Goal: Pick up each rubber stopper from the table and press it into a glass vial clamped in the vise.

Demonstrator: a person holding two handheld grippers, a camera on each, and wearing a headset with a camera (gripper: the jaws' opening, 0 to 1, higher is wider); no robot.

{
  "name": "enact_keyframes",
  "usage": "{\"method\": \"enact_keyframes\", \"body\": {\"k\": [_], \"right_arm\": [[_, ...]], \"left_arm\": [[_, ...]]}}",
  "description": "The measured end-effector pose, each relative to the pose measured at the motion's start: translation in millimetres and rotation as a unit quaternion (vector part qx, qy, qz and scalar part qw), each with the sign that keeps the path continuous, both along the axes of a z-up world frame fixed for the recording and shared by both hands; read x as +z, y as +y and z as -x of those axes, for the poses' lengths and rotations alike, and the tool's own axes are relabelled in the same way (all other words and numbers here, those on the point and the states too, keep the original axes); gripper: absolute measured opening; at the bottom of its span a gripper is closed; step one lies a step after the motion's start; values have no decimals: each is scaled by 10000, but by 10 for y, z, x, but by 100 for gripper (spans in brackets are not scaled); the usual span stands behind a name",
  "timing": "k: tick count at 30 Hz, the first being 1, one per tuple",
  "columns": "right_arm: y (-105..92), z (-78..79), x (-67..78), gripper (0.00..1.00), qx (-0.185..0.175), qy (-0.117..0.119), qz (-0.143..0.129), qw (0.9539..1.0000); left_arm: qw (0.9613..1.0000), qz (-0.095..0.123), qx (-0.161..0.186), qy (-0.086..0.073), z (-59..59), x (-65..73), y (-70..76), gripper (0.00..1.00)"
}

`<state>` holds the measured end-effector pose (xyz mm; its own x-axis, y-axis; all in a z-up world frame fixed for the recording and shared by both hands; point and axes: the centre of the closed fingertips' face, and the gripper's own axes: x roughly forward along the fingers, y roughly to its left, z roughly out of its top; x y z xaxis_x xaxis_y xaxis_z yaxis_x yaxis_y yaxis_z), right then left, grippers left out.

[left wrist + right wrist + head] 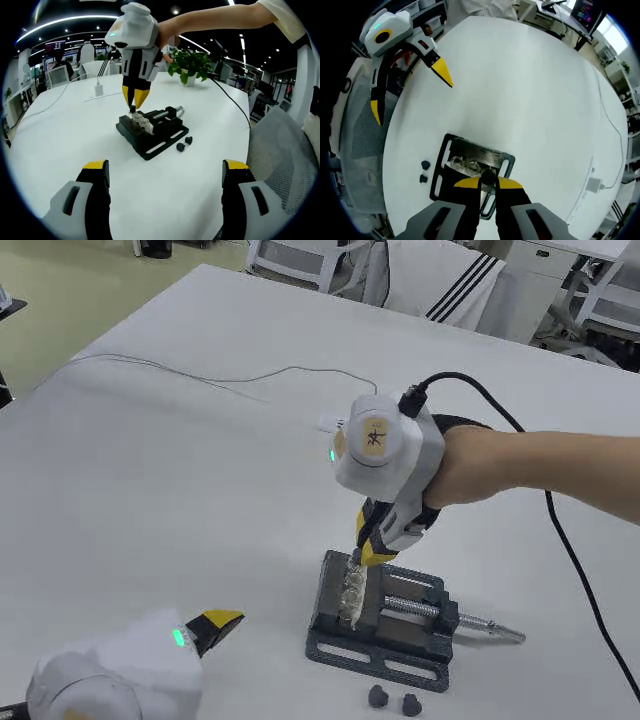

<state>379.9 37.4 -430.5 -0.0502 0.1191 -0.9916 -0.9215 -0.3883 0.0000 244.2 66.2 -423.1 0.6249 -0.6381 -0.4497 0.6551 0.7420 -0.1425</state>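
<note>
We see the right gripper [488, 183] with its jaws drawn nearly together on a dark rubber stopper [488, 176]. It is positioned directly over the glass vials [464, 163] clamped in the vise [441, 167]. Two more stoppers [378, 697] lie on the table [200, 470], just beside the vise base. The left gripper [165, 170] hangs well apart from the vise, jaws spread wide and holding nothing.

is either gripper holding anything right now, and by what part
The right gripper pinches a dark rubber stopper by its sides at its jaw tips, over the vise. The left gripper is open and empty.
</note>
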Motion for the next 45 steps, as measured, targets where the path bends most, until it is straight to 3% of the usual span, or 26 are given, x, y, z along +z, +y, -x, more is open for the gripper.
{"method": "enact_keyframes", "body": {"k": [17, 25, 29, 31, 45], "right_arm": [[25, -15, -13, 4, -950, 87, 137, 9953], [35, -17, -29, 4, -1391, -126, 354, 9896], [31, -18, -33, 5, -1297, -190, 349, 9908], [28, -21, -29, 6, -1074, -185, 306, 9936], [32, -13, -25, 8, -802, -223, 218, 9963]], "left_arm": [[10000, 72, -37, -15, 1, 1, -54, 92], [10000, 89, -22, 6, -1, -7, -39, 91], [9999, 98, -33, 16, -3, -12, -50, 91], [9999, 103, -32, 2, -8, -6, -52, 91], [9999, 102, 2, 54, -6, -21, -21, 90]]}}
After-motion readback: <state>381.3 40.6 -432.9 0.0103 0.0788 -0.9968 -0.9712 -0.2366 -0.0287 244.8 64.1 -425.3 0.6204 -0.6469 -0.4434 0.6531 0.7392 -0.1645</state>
